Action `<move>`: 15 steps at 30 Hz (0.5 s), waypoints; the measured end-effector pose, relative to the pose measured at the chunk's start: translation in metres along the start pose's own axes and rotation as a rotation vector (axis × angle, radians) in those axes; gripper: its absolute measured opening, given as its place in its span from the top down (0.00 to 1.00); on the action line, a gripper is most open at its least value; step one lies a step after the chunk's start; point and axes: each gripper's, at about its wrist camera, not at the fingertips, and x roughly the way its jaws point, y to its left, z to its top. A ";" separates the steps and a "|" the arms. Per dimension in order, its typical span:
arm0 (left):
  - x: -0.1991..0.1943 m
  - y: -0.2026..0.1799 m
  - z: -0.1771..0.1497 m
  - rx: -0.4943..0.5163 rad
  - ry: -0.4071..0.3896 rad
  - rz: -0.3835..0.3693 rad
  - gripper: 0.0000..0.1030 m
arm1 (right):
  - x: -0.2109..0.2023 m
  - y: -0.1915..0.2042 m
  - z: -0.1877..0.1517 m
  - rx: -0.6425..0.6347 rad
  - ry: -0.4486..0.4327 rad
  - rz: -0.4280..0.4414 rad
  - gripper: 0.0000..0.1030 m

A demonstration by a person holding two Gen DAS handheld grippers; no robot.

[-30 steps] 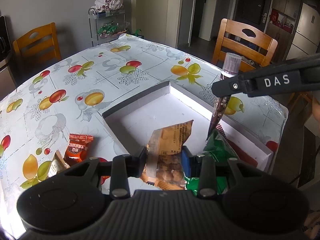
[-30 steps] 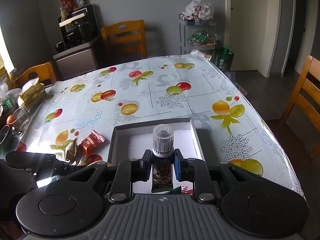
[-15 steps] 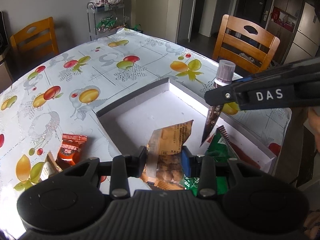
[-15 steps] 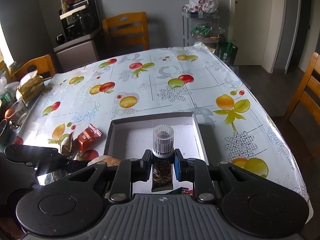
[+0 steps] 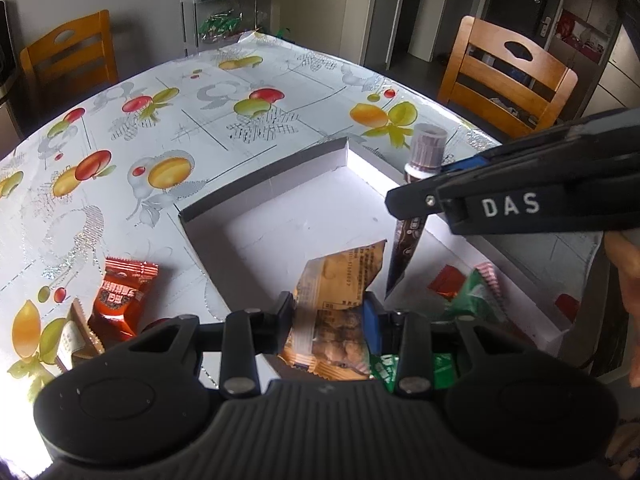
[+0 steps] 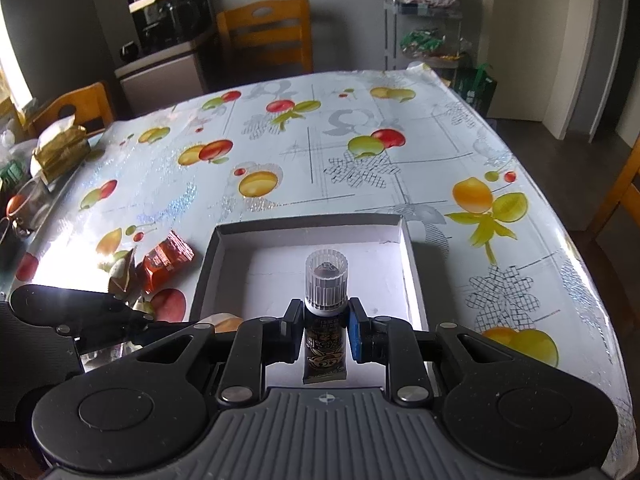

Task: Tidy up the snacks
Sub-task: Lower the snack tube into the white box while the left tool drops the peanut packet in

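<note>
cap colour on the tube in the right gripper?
Clear ribbed cap, white collar; right wrist view shows it best.

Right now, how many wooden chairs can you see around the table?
3. In the right wrist view: one chair behind the table's far edge, one at its left side, one at the right edge. More may be hidden.

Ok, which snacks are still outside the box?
The red packet and the brown-and-white one beside it, both lying on the tablecloth left of the box. The others are in the box or held in the grippers.
</note>
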 end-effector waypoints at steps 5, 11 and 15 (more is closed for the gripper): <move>0.015 0.001 0.003 -0.011 0.023 -0.003 0.67 | 0.015 -0.001 0.008 -0.020 0.007 0.014 0.76; 0.029 0.004 0.005 -0.019 0.044 0.013 0.67 | 0.039 -0.003 0.013 -0.032 0.052 0.021 0.76; 0.036 0.008 0.004 -0.026 0.057 0.019 0.67 | 0.052 -0.002 0.012 -0.043 0.080 0.022 0.76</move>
